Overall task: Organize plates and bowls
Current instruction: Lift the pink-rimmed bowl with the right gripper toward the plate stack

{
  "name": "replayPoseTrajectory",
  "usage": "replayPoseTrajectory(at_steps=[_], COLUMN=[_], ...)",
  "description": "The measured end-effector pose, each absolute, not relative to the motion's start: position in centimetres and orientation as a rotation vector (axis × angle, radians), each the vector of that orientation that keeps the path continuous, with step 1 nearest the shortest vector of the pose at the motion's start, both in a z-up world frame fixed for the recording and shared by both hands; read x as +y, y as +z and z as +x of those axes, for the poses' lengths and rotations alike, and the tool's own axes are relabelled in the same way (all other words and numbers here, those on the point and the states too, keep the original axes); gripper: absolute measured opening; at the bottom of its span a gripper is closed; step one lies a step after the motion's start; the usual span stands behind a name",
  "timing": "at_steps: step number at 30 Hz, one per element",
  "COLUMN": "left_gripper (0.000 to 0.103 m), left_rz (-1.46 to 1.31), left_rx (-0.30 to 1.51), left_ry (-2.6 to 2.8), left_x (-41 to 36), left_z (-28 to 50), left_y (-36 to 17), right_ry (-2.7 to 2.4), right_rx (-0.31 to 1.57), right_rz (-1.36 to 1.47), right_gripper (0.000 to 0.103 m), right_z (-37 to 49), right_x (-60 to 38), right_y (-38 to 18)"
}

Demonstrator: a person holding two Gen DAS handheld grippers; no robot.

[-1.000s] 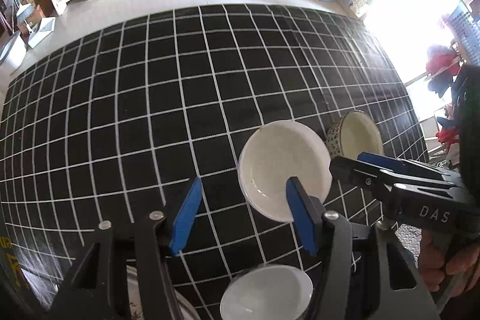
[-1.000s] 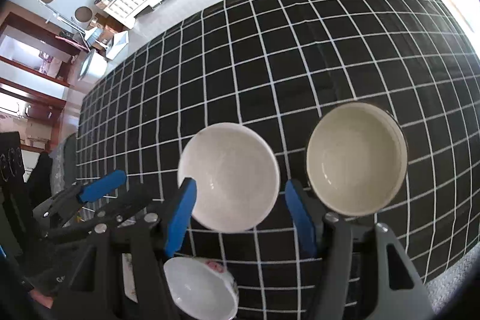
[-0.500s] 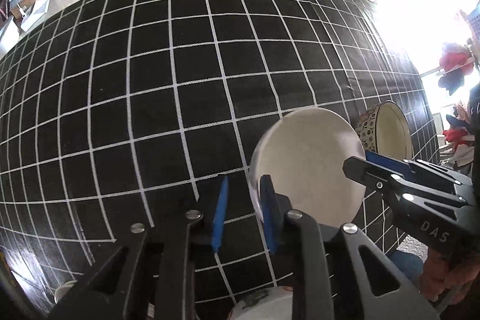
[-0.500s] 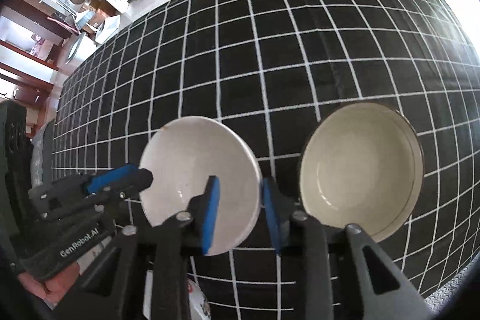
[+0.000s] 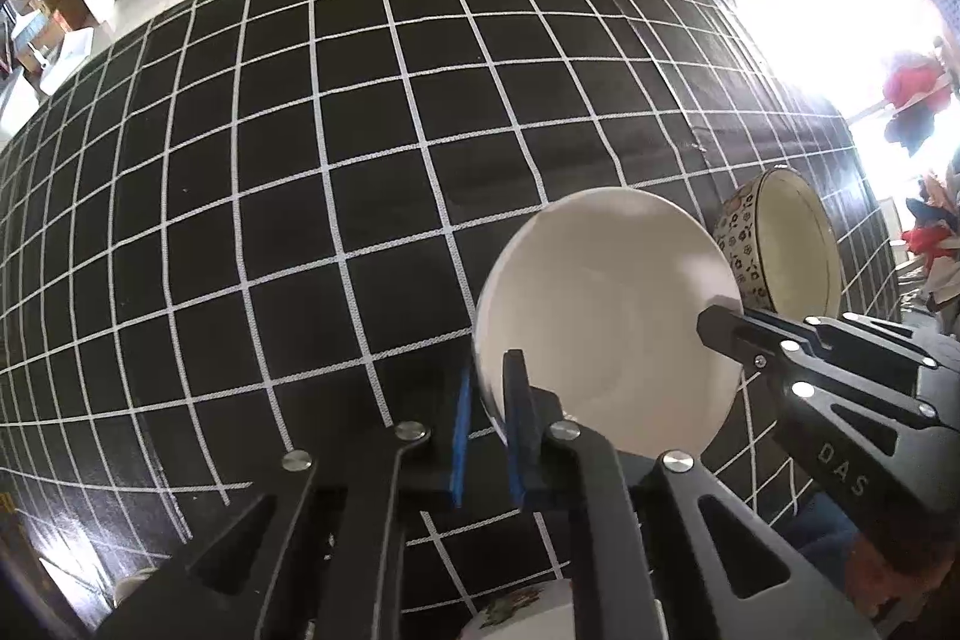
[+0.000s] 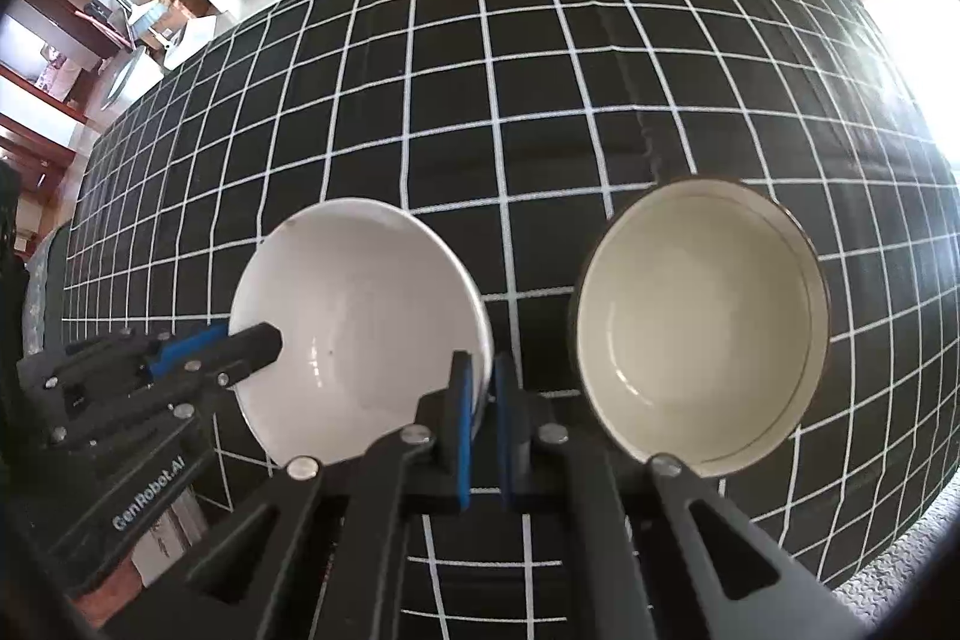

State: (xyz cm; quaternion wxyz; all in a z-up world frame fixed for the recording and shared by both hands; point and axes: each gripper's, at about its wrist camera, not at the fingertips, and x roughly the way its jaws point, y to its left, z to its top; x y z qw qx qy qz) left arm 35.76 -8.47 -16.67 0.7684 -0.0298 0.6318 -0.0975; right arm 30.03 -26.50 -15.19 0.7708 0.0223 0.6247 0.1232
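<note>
1. I see the table covered by a black cloth with a white grid [image 5: 336, 172]; it fills most of both views. Its near edge is hidden behind the gripper bodies, and the far right part is lost in strong window glare.
2. The cream bowl [image 6: 702, 328] stands upright on the cloth, just to the right of the white bowl and apart from it. In the left wrist view only its flower-patterned outer wall and part of the rim show. The right gripper's frame cuts off its lowest rim.
3. The white bowl [image 6: 360, 328] stands on the cloth between my two grippers. Both arms cover parts of its rim, so I cannot tell if its base touches the cloth.
4. My right gripper [image 6: 483, 424] is clamped on the right rim of the white bowl, one blue pad inside the wall and one outside, the gap very narrow.
5. My left gripper [image 5: 486, 436] grips the opposite, left rim of the same bowl in the same way, fingers almost together with only the wall between them.
6. At the bottom edge of the left wrist view there is a small dish with a printed pattern [image 5: 516, 610], mostly hidden and cut off; I cannot make out what it is exactly.
</note>
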Motion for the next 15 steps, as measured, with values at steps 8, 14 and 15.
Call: replayPoseTrajectory(at_steps=[8, 14, 15], left_gripper=[0.008, 0.008, 0.008], left_rz=[-0.055, -0.052, -0.05], left_rx=[1.326, 1.299, 1.298], left_ry=[-0.195, -0.194, -0.192], left_x=[-7.7, -7.3, -7.3], left_z=[33.6, 31.7, 31.3], left_y=[-14.1, -11.8, -11.5], right_ry=[0.283, 0.294, 0.297], right_rx=[1.334, 1.304, 1.299], right_rz=[0.091, 0.094, 0.093], right_gripper=[0.009, 0.009, 0.009], right_z=[28.4, 26.7, 26.4], right_x=[-26.5, -26.3, -26.4], right_y=[-12.9, -10.9, -10.6])
